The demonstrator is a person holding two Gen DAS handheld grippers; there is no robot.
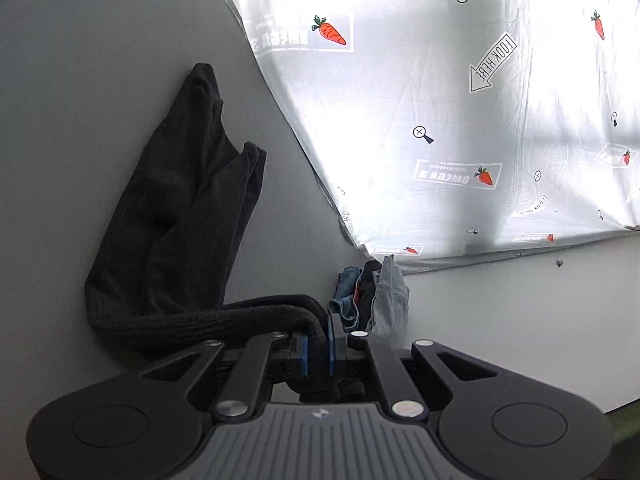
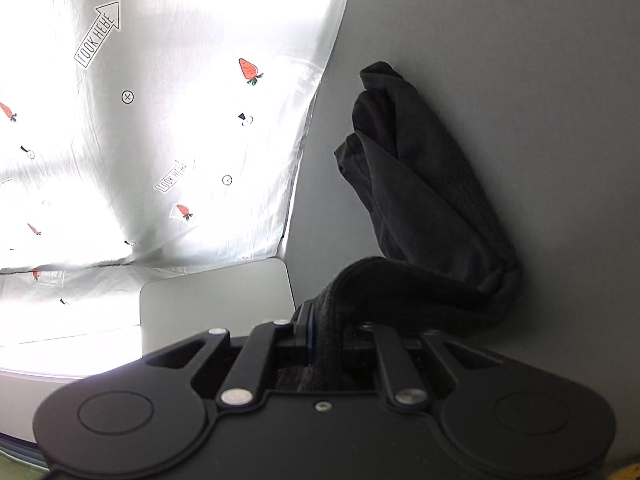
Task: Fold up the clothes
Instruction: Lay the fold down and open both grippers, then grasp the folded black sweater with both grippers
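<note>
A black knit garment (image 1: 172,216) lies crumpled on the grey table, stretching away from the camera. My left gripper (image 1: 318,344) is shut on its ribbed edge, the cloth pinched between the blue pads. In the right wrist view the same black garment (image 2: 424,200) lies to the right, and my right gripper (image 2: 326,332) is shut on another part of its ribbed edge. Both grippers hold the cloth close to the table.
A white sheet printed with carrots and arrows (image 1: 460,112) hangs behind the table (image 1: 100,80), brightly backlit. A small pile of blue, grey and dark clothes (image 1: 372,300) lies beyond the left gripper. A flat grey panel (image 2: 216,300) lies left of the right gripper.
</note>
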